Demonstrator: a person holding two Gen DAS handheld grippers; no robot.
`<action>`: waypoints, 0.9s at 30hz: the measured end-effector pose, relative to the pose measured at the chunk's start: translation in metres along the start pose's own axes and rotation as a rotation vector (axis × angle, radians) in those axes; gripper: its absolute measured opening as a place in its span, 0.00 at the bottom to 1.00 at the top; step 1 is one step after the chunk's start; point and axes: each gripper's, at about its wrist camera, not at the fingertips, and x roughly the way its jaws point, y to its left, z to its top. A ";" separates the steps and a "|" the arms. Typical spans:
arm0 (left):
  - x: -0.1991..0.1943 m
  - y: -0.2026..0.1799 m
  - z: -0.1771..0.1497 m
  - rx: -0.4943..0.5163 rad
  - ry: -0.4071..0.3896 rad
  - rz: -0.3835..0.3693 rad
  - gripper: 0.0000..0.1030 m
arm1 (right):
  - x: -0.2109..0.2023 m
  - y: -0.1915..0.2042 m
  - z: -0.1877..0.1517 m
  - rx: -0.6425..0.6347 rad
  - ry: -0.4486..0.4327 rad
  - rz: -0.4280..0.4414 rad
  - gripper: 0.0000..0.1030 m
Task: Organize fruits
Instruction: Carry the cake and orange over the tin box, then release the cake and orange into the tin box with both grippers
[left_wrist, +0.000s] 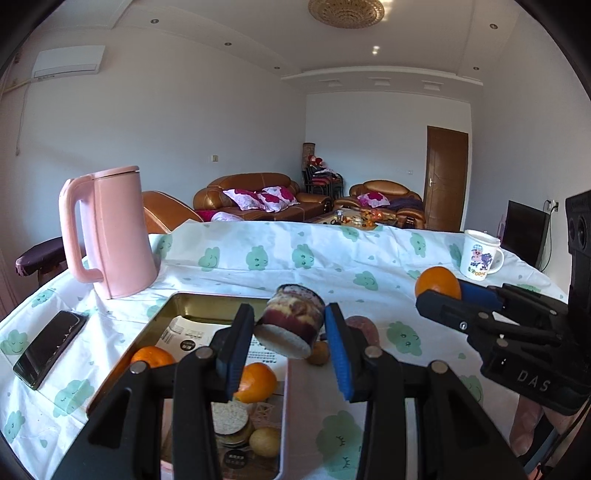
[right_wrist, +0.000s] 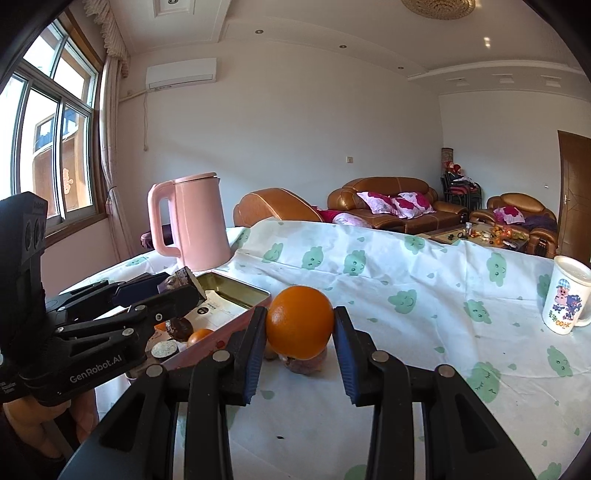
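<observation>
My left gripper is shut on a small round cake cup with purple and cream swirls, held tilted above the near corner of a gold tin tray. In the tray lie two oranges, round crackers and a small brown fruit. My right gripper is shut on a large orange, lifted above the cloth right of the tray. Beneath it on the cloth lie a reddish fruit and a small brown fruit.
A pink kettle stands behind the tray and a black phone lies to its left. A white cartoon mug stands at the right on the cloud-print tablecloth. Sofas stand beyond the far edge.
</observation>
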 end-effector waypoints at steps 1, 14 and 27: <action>-0.001 0.006 0.000 -0.004 0.002 0.014 0.40 | 0.002 0.004 0.003 -0.001 0.001 0.013 0.36; -0.004 0.079 -0.011 -0.071 0.069 0.142 0.40 | 0.039 0.056 0.024 -0.046 0.055 0.141 0.37; 0.016 0.104 -0.026 -0.099 0.157 0.134 0.40 | 0.107 0.104 0.005 -0.129 0.215 0.184 0.37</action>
